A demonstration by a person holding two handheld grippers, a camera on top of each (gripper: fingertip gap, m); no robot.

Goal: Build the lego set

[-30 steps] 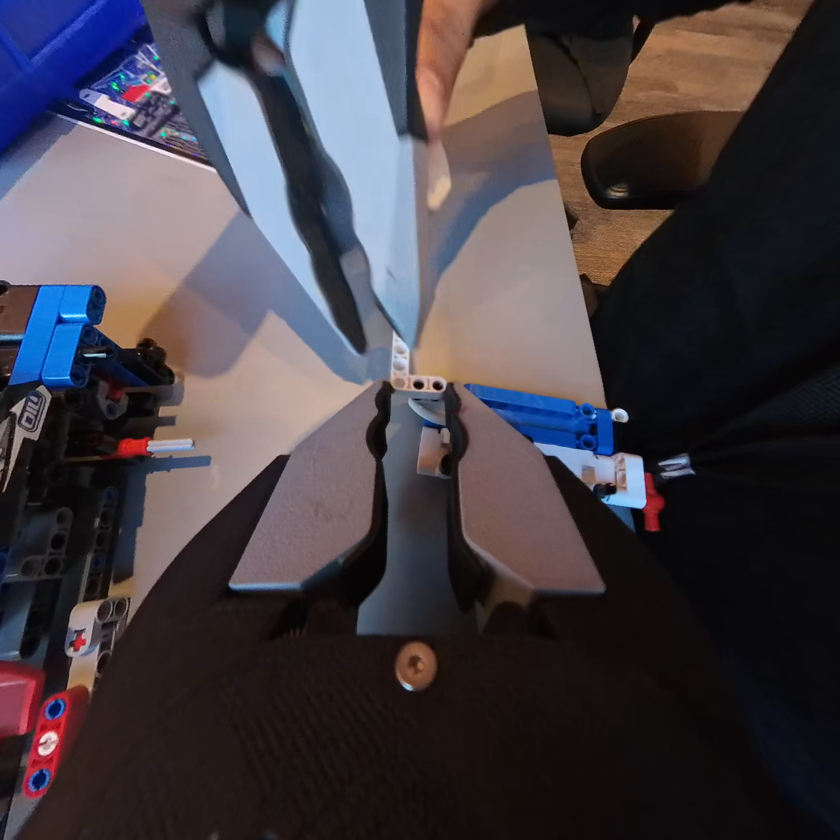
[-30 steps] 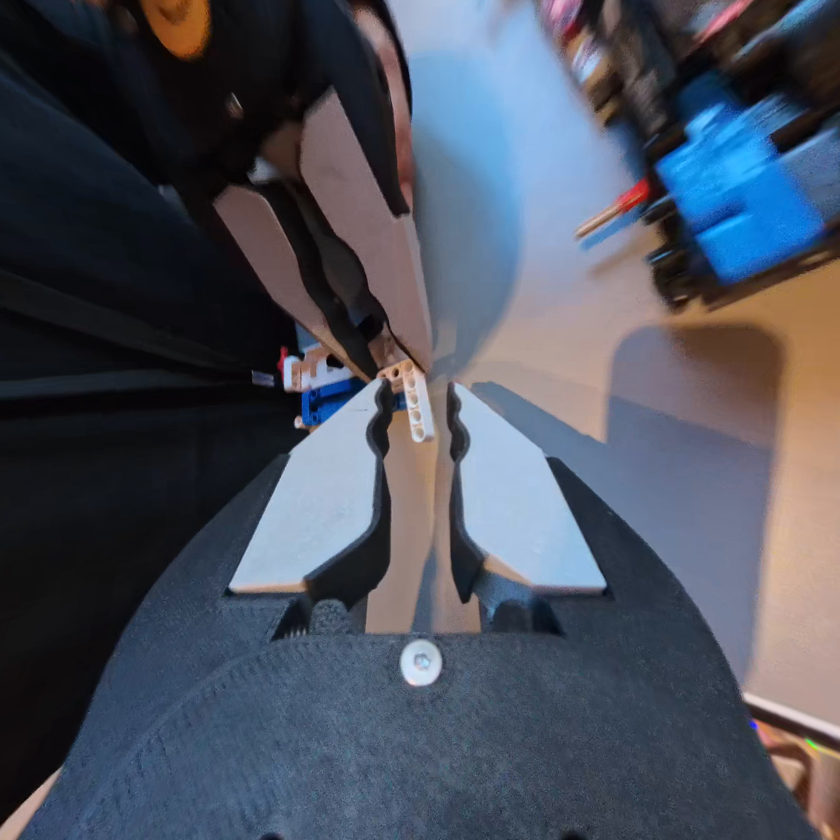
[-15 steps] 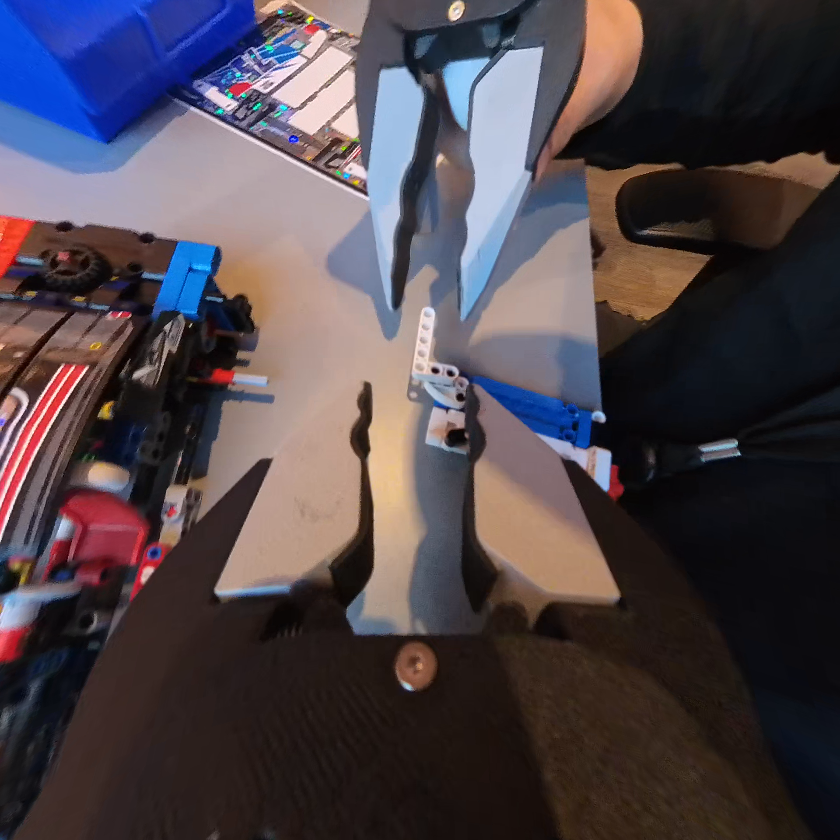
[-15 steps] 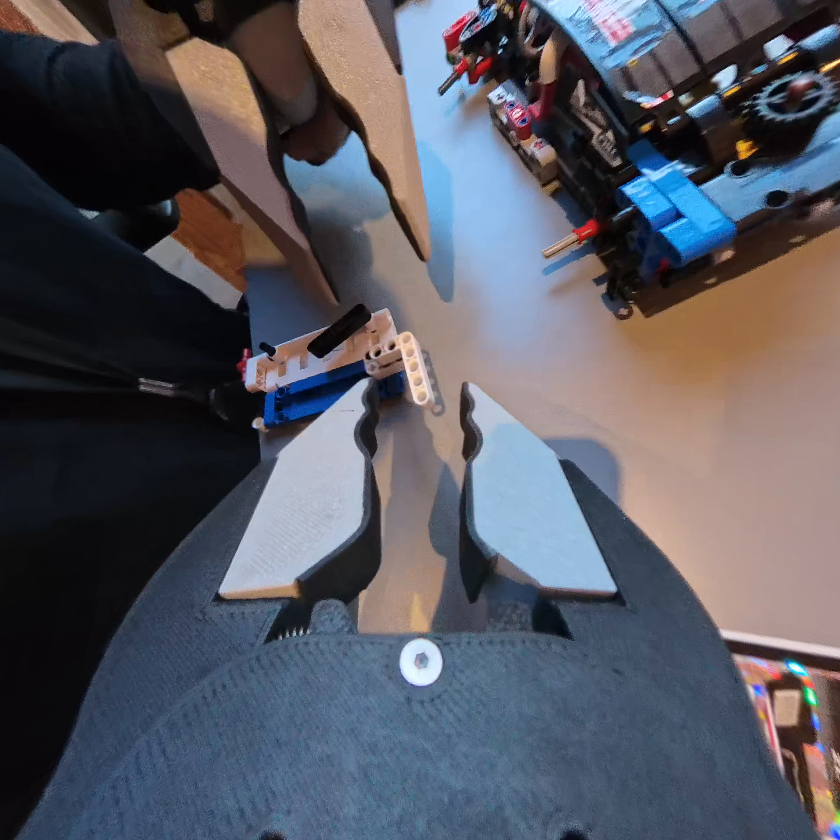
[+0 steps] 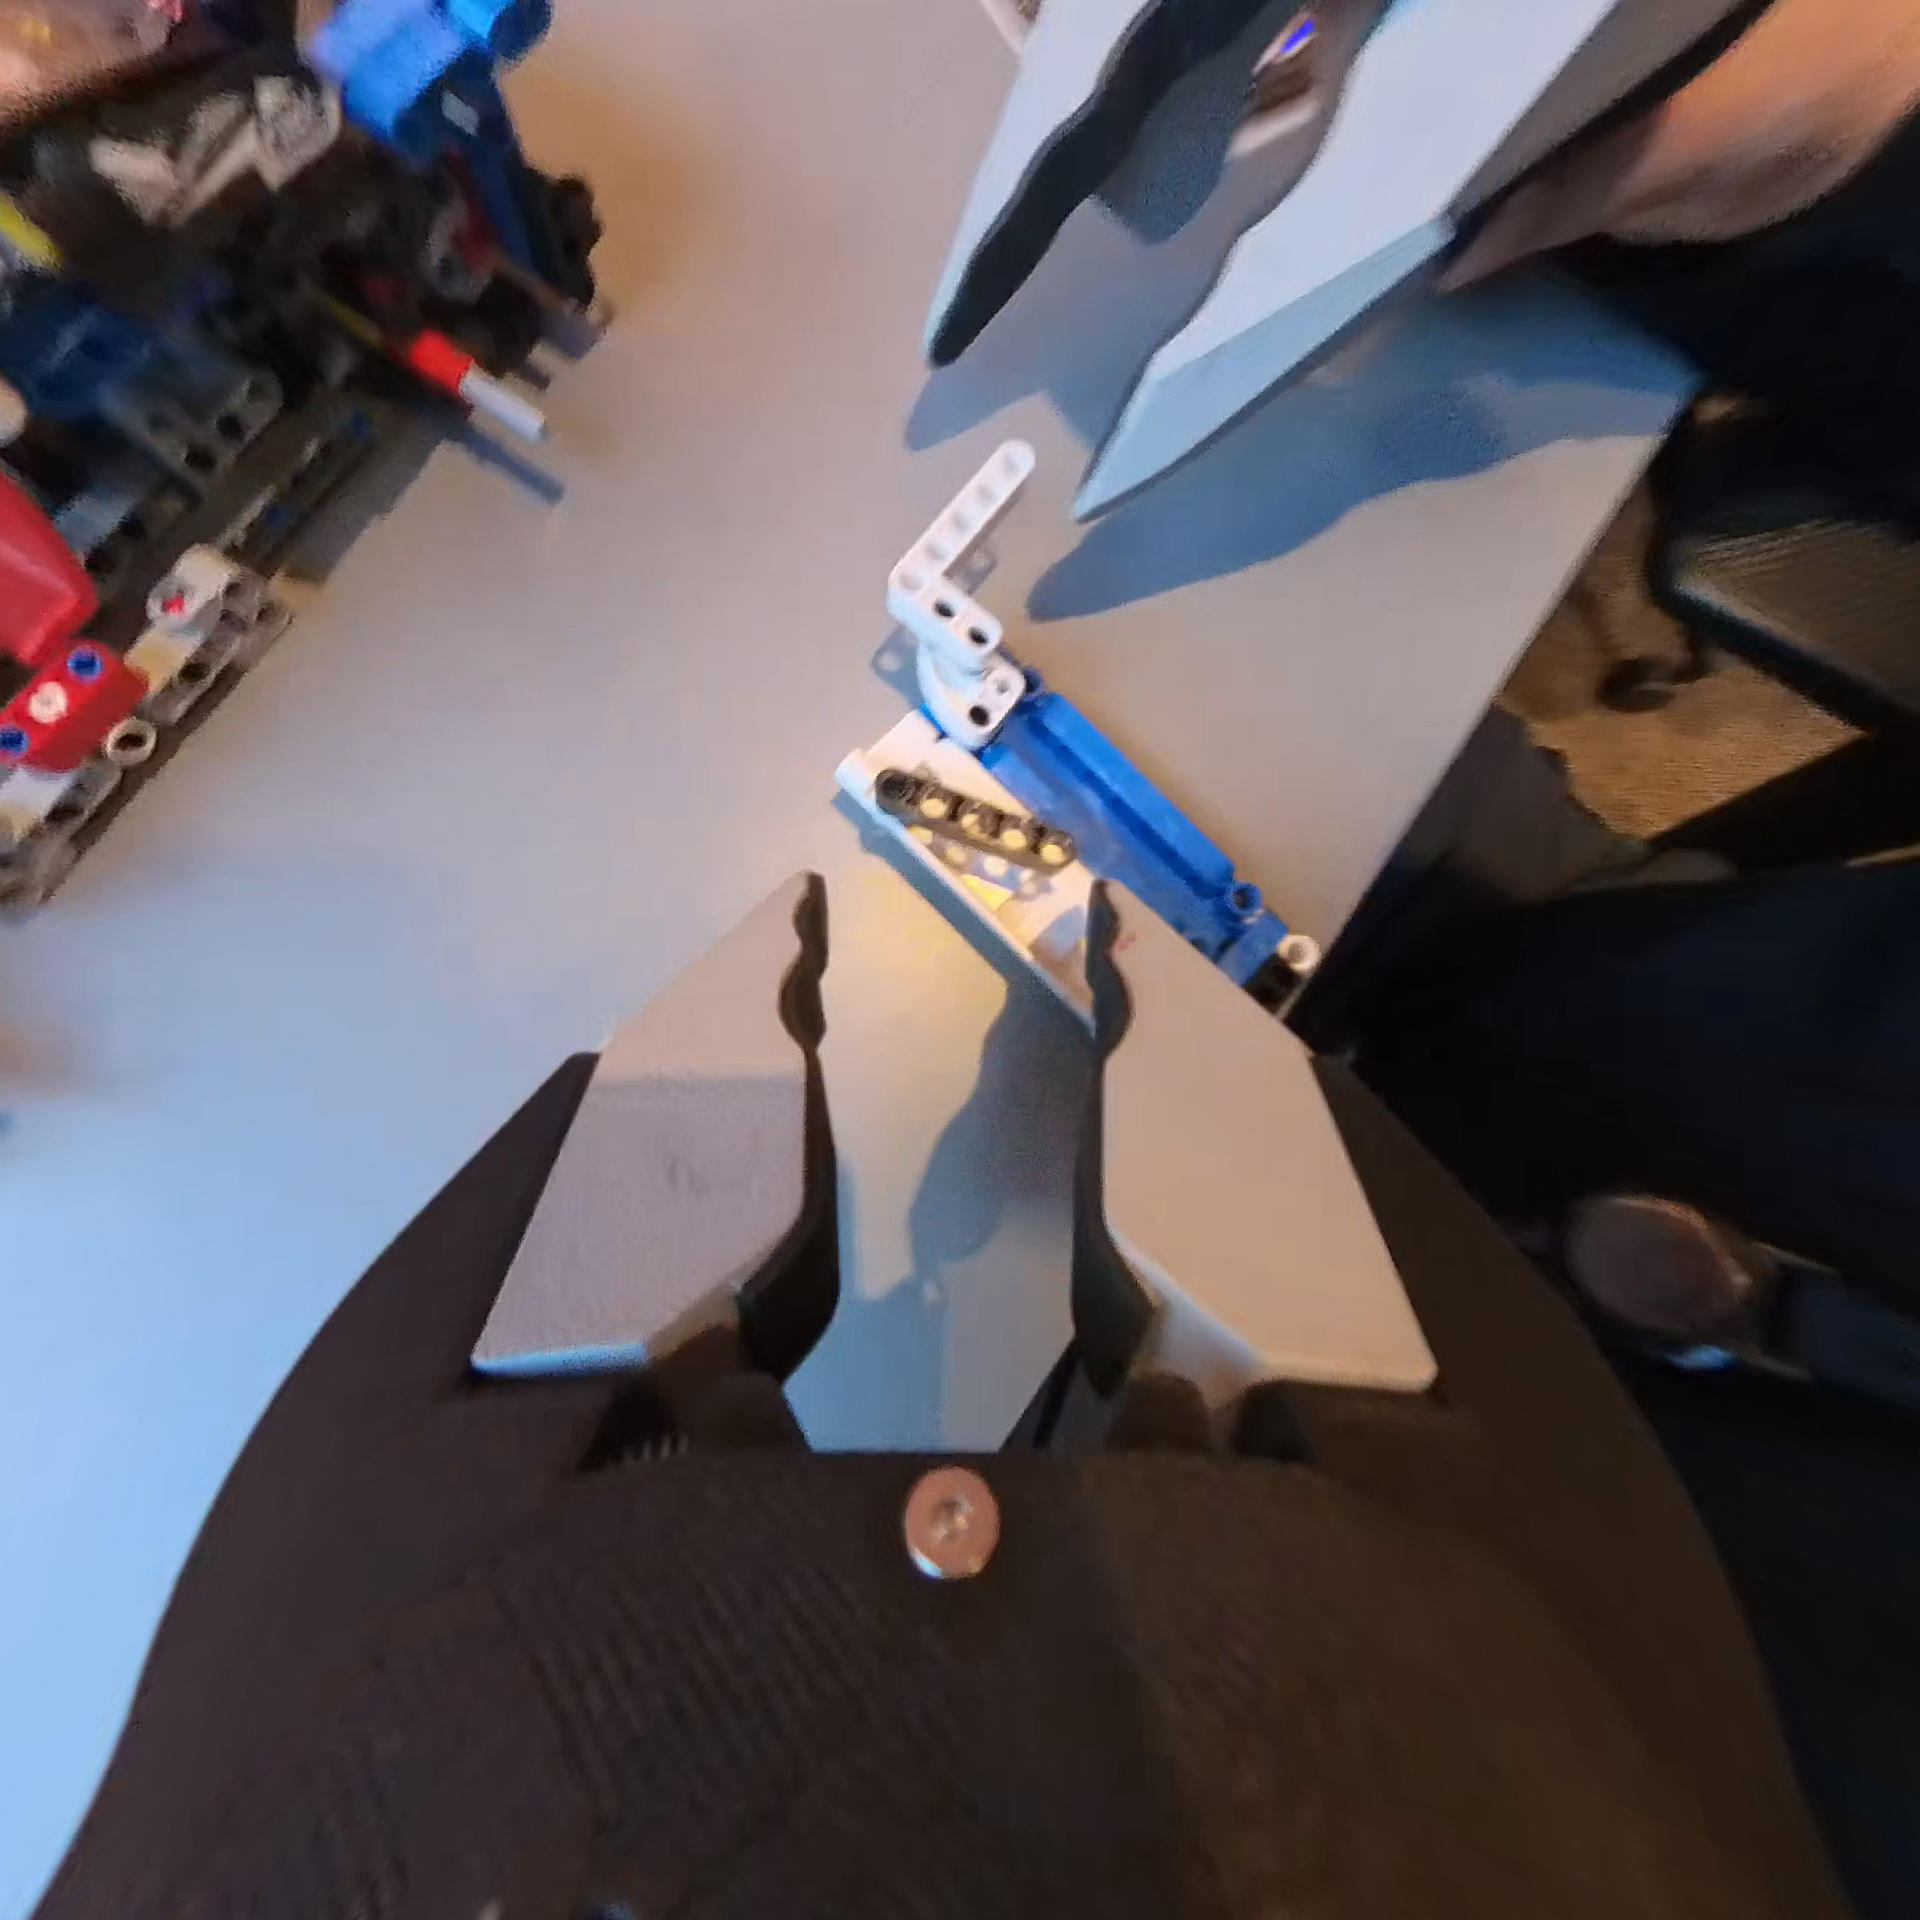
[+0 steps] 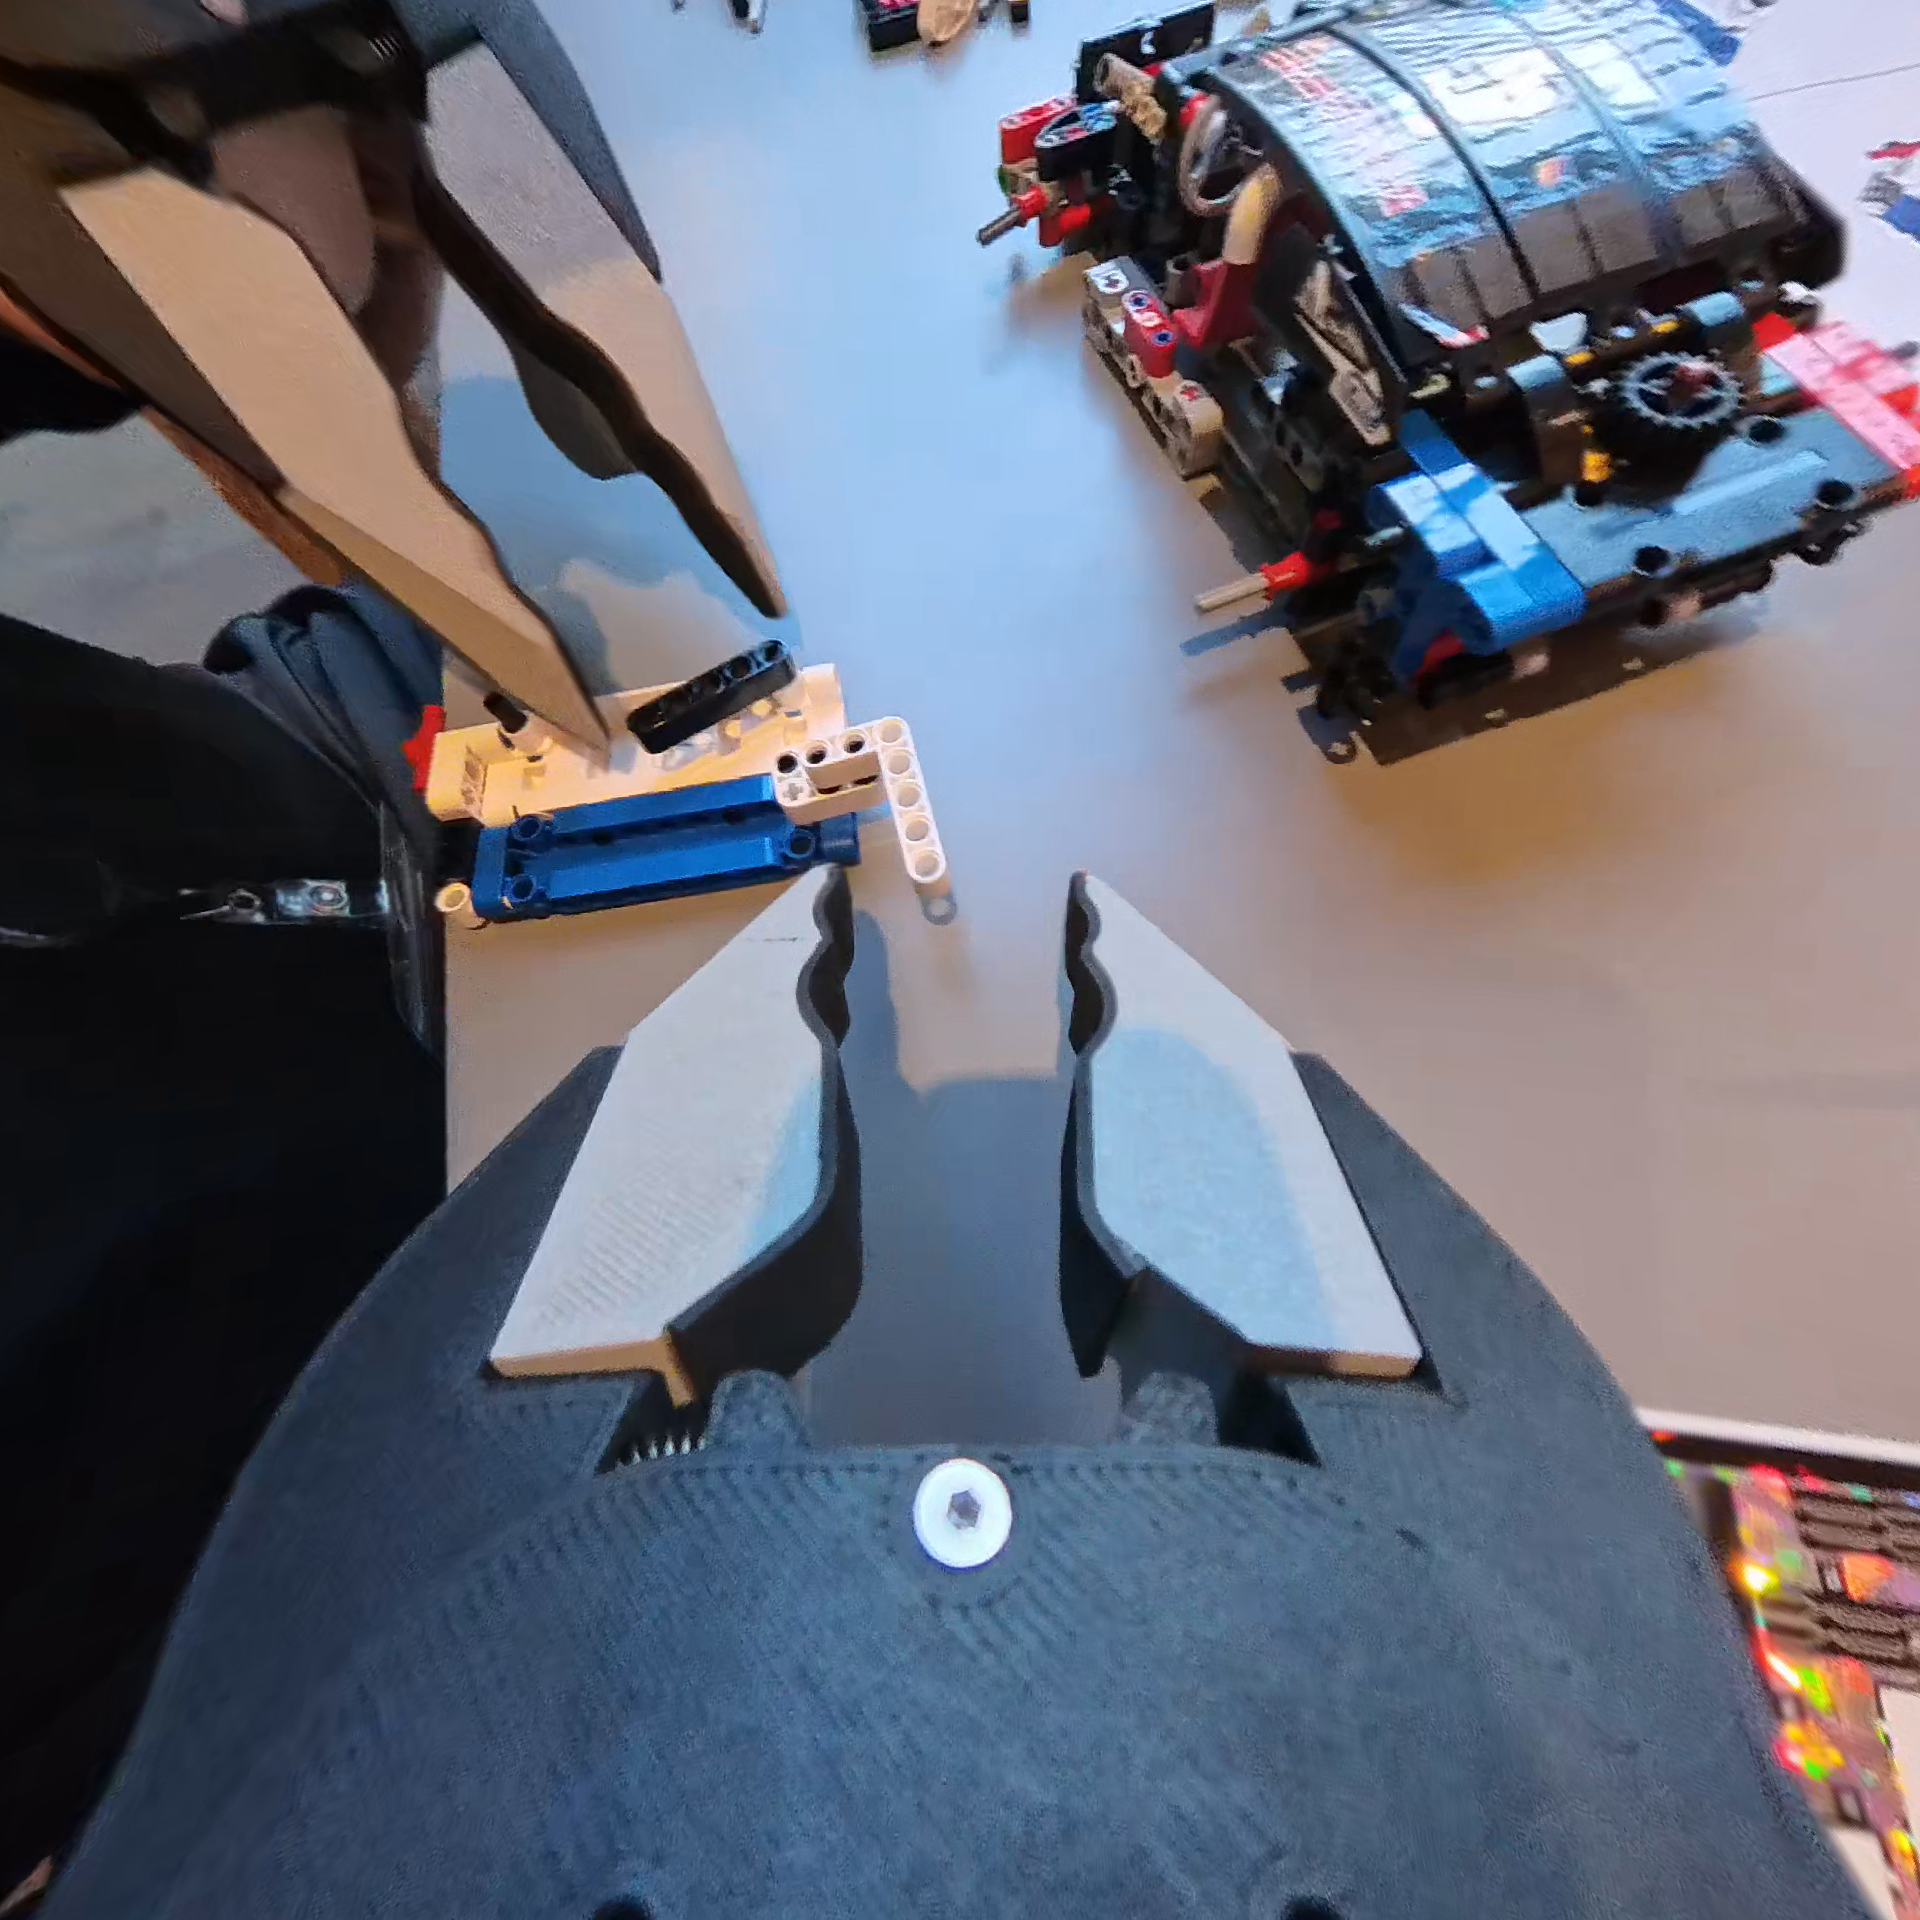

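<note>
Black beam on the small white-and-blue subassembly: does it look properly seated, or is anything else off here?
The black beam lies skewed across the white panel, apparently loose rather than pinned; whether it is attached cannot be told. The subassembly sits right at the table edge. Both grippers, left and right, are open and empty.

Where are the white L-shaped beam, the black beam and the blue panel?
white L-shaped beam (image 6: 914, 821): right wrist view, long arm.
black beam (image 6: 712, 694): right wrist view, middle.
blue panel (image 5: 1117, 805): left wrist view, top face.
</note>
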